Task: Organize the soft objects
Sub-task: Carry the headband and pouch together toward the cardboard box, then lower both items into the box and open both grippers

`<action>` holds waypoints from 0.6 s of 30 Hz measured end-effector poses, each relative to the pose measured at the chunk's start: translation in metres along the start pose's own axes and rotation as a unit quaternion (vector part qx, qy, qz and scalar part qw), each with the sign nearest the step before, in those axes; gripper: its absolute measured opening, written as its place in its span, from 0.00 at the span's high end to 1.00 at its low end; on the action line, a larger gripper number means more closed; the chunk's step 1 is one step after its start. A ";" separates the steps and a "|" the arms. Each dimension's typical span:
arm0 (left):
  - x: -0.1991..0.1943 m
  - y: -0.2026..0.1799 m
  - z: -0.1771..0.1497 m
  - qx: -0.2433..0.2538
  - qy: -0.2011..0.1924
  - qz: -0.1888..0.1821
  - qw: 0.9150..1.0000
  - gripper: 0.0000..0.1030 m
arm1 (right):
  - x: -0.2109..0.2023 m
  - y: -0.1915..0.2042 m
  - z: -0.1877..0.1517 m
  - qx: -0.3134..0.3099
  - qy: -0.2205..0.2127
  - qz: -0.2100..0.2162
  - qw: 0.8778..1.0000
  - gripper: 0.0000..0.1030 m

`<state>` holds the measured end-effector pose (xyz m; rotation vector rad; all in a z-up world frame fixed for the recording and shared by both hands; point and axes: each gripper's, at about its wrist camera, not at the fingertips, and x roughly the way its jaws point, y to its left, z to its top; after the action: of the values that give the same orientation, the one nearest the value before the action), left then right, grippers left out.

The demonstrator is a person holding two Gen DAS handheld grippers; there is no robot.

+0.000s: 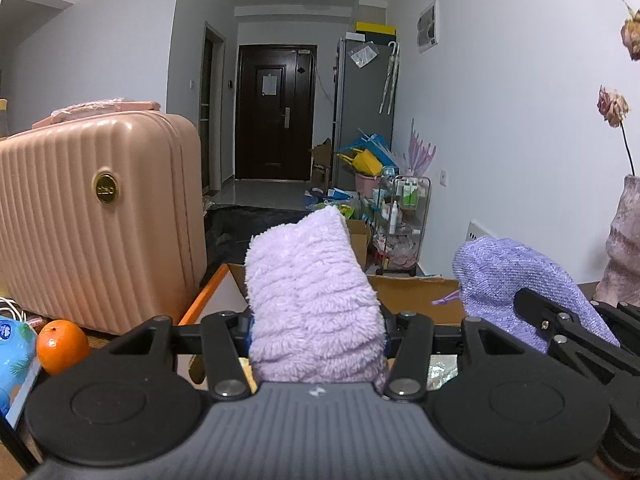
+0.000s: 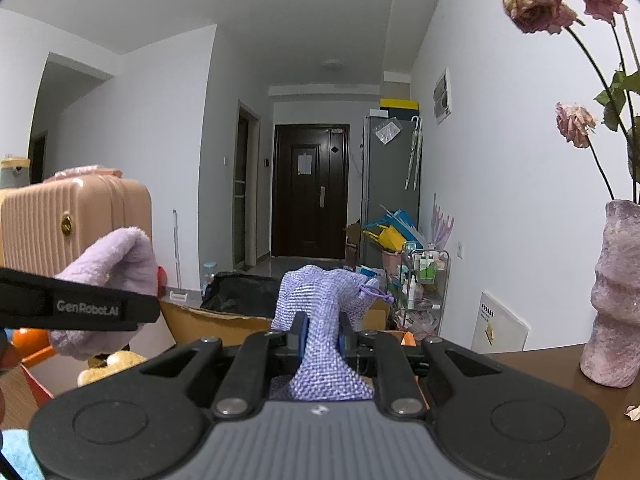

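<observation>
Both soft things are lifted and seem mid-carry toward the cardboard box point(image 1: 416, 296) at 12 o'clock. The left gripper point(image 1: 318, 332) pinches the fluffy lilac cloth point(image 1: 312, 300); the right gripper point(image 2: 322, 340), at its 3 o'clock, clamps the purple knit pouch point(image 2: 320, 320). Both point slightly downward. Next: bring them over the box, then spread the tongs

White walls point(image 1: 500, 120) and a white ceiling point(image 2: 280, 20) enclose a long room that narrows to a far hallway, where a dark door point(image 1: 275, 112) stands shut. Right of the door is a tall grey cabinet point(image 1: 362, 120) with a yellow box point(image 1: 375, 27) on top. Clutter and a wire cart point(image 1: 406, 220) line the right wall. A round ceiling lamp point(image 2: 335, 65) is unlit, and the light is dim and cool. The near right shows a brown table point(image 2: 552, 368).
</observation>
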<state>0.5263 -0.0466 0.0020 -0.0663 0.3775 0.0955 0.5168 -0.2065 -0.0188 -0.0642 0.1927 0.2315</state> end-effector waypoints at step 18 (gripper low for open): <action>0.038 -0.017 -0.011 0.039 0.022 0.054 0.998 0.50 | 0.026 0.010 -0.017 -0.015 0.056 -0.016 0.998 0.87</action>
<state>0.5588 -0.0613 -0.0217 0.0289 0.4283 0.1859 0.5364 -0.1921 -0.0411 -0.1106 0.2993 0.1986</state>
